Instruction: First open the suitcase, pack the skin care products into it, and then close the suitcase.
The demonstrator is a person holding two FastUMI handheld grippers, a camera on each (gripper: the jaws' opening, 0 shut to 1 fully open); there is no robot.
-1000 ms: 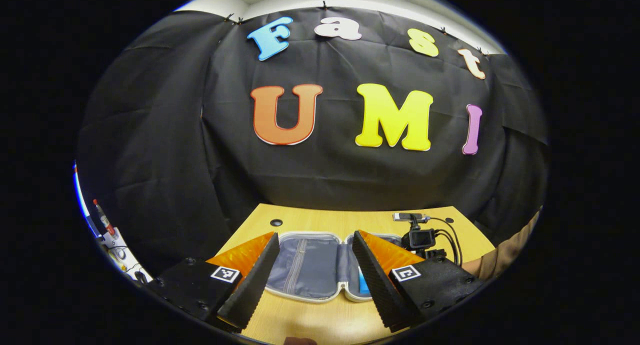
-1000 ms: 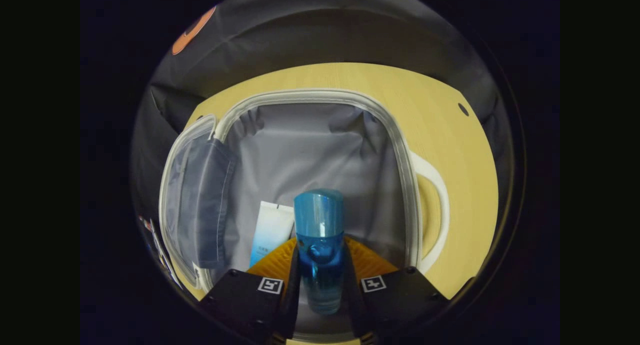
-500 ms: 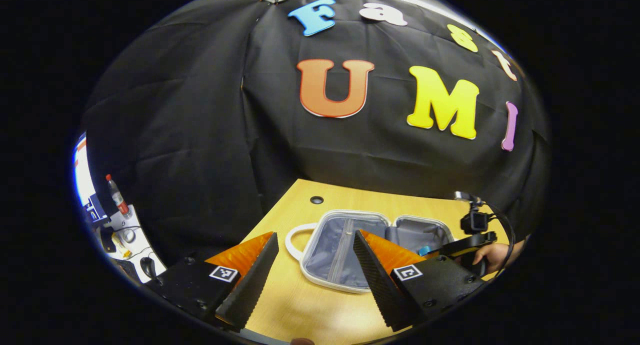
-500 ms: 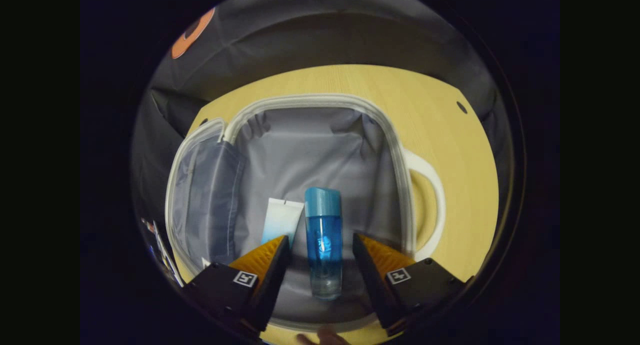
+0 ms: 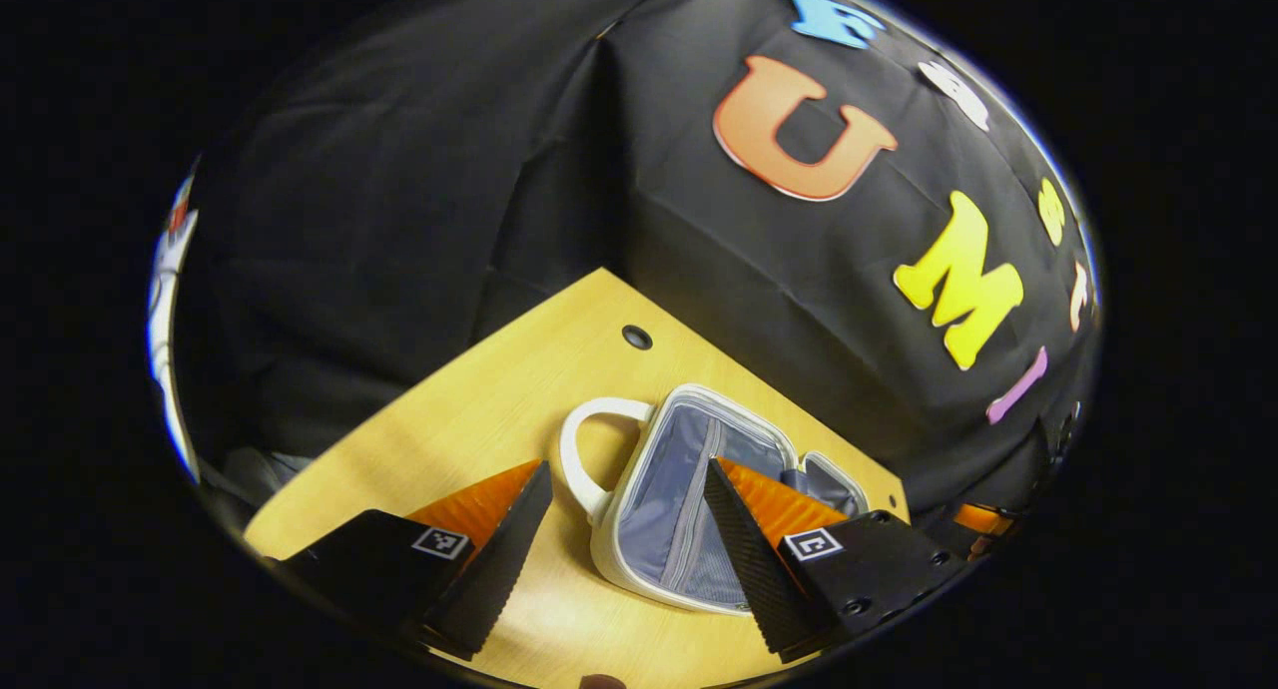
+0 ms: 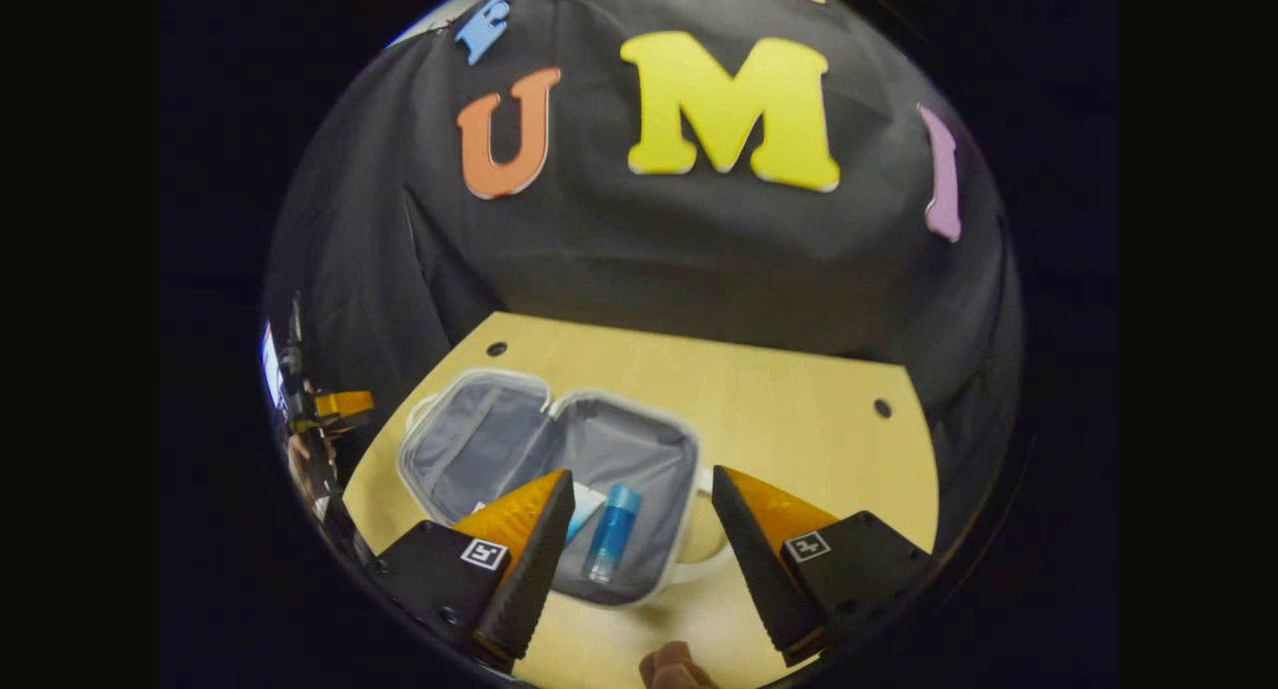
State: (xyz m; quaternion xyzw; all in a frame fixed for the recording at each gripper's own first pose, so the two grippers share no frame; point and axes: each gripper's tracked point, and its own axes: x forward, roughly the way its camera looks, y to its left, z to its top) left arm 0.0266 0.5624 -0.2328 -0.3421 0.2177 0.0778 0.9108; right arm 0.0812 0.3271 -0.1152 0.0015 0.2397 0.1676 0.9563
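Note:
The small white suitcase (image 6: pixel 469 439) lies open on the wooden table (image 6: pixel 799 409), grey lining up. In its right half lie a blue bottle (image 6: pixel 611 531) and a white tube (image 6: pixel 587 501), the tube partly hidden by my finger. My right gripper (image 6: pixel 643 472) hangs open above and in front of that half, holding nothing. In the left gripper view the suitcase (image 5: pixel 649 489) shows its zipped lid pocket and white handle (image 5: pixel 584 447). My left gripper (image 5: pixel 627 464) is open, raised over the handle end, apart from it.
The black cloth wall closes the table's far side. Cable holes (image 6: pixel 882 407) (image 5: pixel 636 337) sit near the table's back corners. My left gripper (image 6: pixel 339 404) and its hand show at the far left of the right gripper view. Bare wood lies right of the suitcase.
My right gripper opened, left the blue bottle lying in the suitcase, then drew back and up. My left gripper swung left and tilted, now facing the handle end.

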